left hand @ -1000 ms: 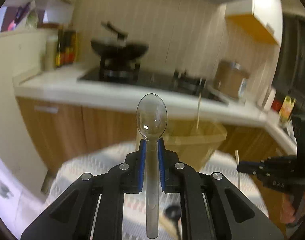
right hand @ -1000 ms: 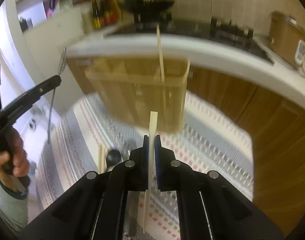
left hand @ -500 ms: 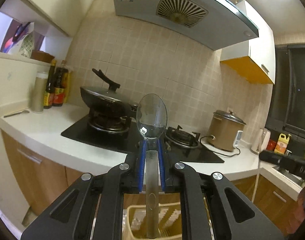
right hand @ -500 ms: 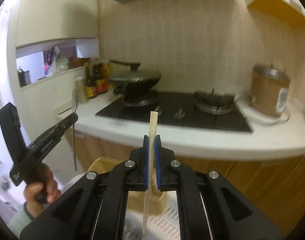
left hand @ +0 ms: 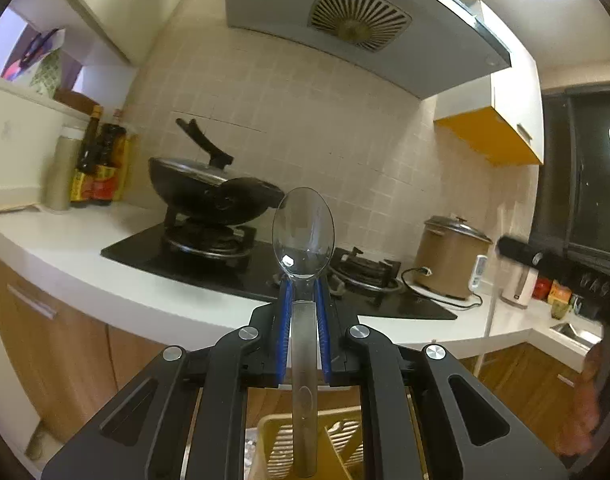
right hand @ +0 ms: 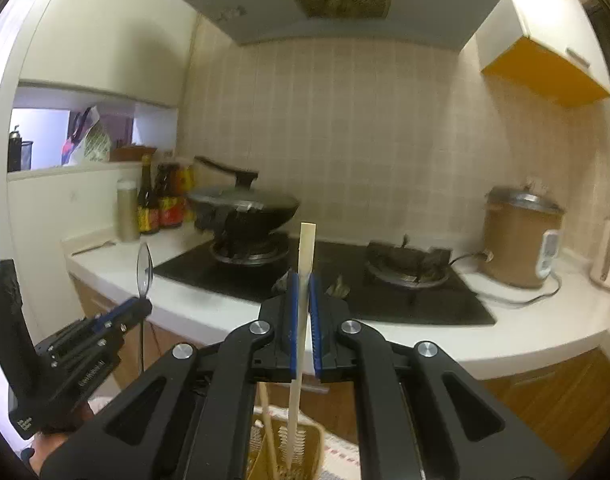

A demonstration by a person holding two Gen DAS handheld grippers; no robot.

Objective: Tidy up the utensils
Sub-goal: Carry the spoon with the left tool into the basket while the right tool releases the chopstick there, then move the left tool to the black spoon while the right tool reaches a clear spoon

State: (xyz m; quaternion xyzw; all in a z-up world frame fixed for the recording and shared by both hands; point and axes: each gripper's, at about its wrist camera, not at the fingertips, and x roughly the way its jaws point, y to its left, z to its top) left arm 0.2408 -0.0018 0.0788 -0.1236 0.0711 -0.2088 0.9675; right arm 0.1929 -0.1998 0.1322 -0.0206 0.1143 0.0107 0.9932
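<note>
Now: spoon (left hand: pixel 303 240) upright, bowl at 12 o'clock, handle down at 6 toward the slotted yellow utensil holder (left hand: pixel 337 440) directly beneath. Pinched at the neck by the left gripper (left hand: pixel 303 292). Likewise chopstick (right hand: pixel 305 264) vertical, pinched by the right gripper (right hand: pixel 303 284), tip seemingly already at the holder's mouth at 6. Probably closer to seating than the spoon. Beyond: wok (left hand: pixel 213 196), rice cooker (left hand: pixel 451 258), countertop (left hand: pixel 65 240).

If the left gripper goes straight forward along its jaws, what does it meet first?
Probably the stove on the counter: the left gripper, shut on a spoon, points at it. Depth is unclear.
</note>
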